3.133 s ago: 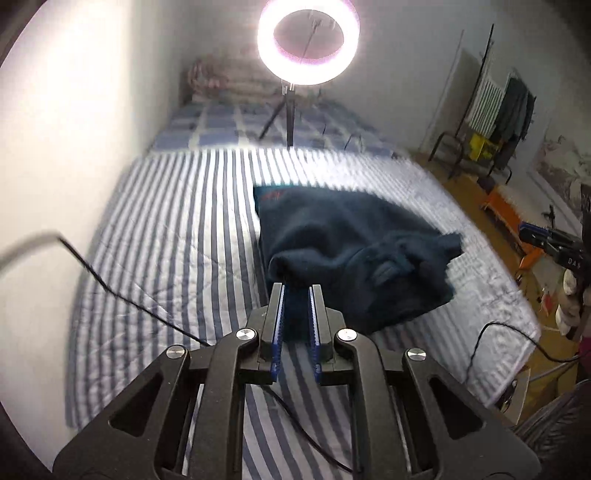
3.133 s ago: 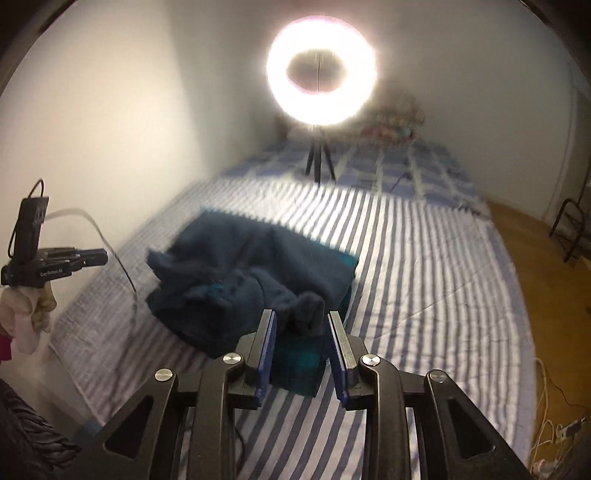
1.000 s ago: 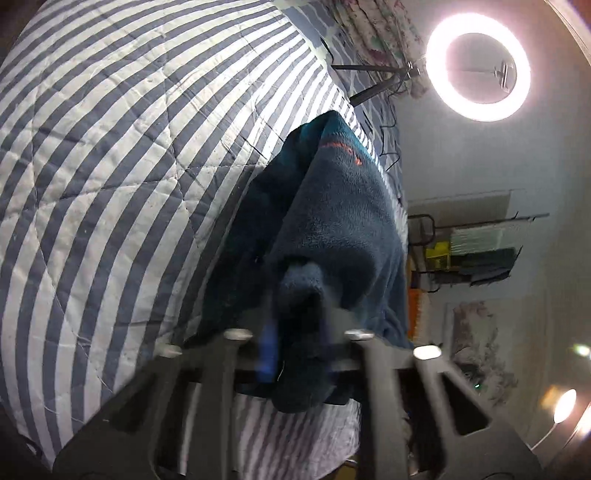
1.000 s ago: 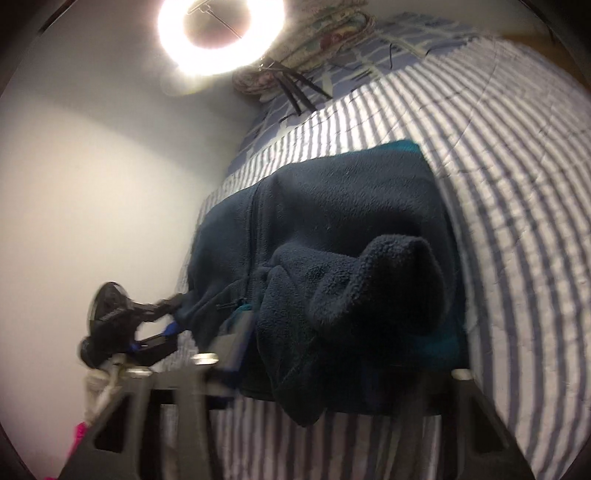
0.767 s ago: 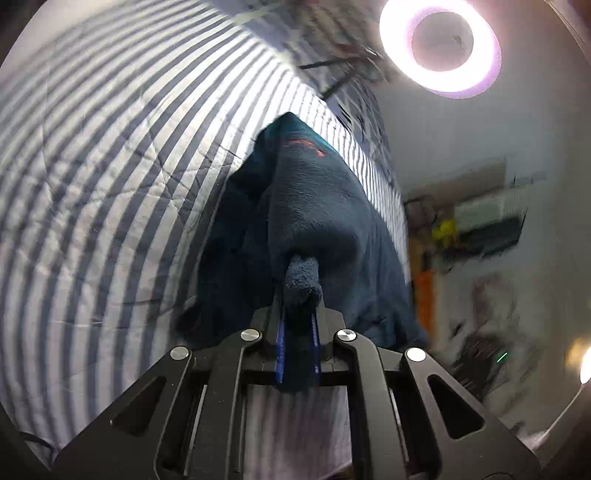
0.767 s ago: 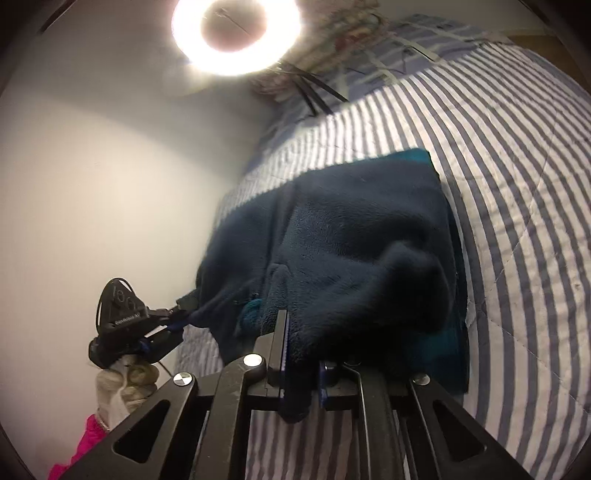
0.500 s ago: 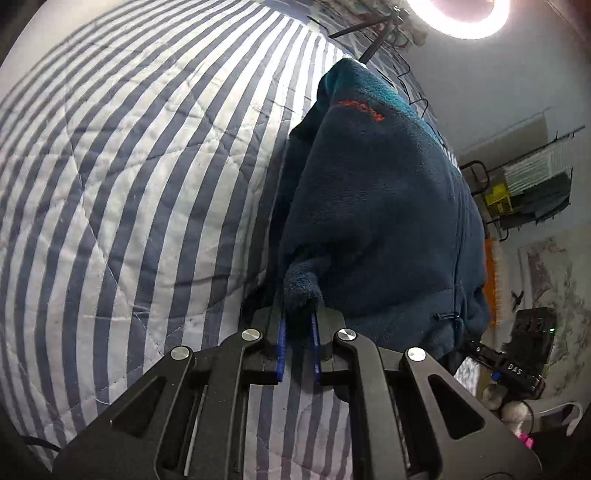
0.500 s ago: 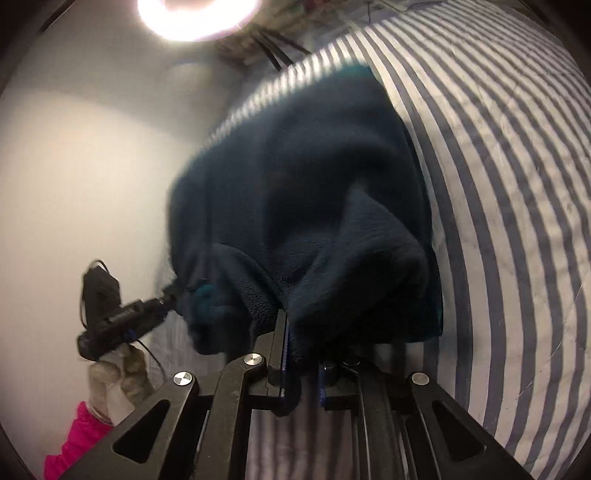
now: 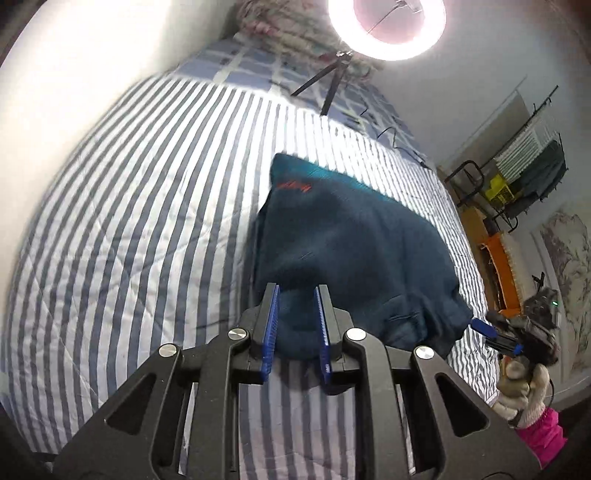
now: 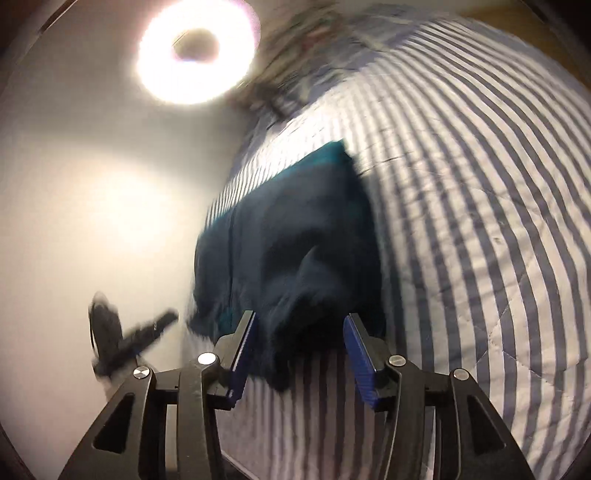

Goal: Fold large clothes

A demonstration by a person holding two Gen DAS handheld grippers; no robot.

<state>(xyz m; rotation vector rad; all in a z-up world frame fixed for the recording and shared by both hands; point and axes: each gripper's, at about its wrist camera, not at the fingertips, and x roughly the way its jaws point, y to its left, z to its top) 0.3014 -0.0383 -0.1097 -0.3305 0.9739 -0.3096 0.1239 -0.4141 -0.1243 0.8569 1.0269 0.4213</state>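
A dark teal fleece jacket (image 9: 351,251) lies folded into a thick bundle on the striped quilt (image 9: 140,229) of a bed, towards the bed's near edge and roughly midway across it, with an orange logo (image 9: 293,186) at its far corner. The left gripper (image 9: 295,332) sits at the bundle's near edge; its jaws have just been opening and now stand a little apart, with a rounded lump of fleece between the blue pads, whether pressed or merely lying there cannot be told. The right gripper (image 10: 299,349), seen through motion blur, has also just been opening; its jaws stand clearly apart, and a hanging fold of the jacket (image 10: 295,258) sits in the gap, nearer the left pad and clear of the right. A ring light (image 9: 388,26) on a tripod stands at the bed's far end.
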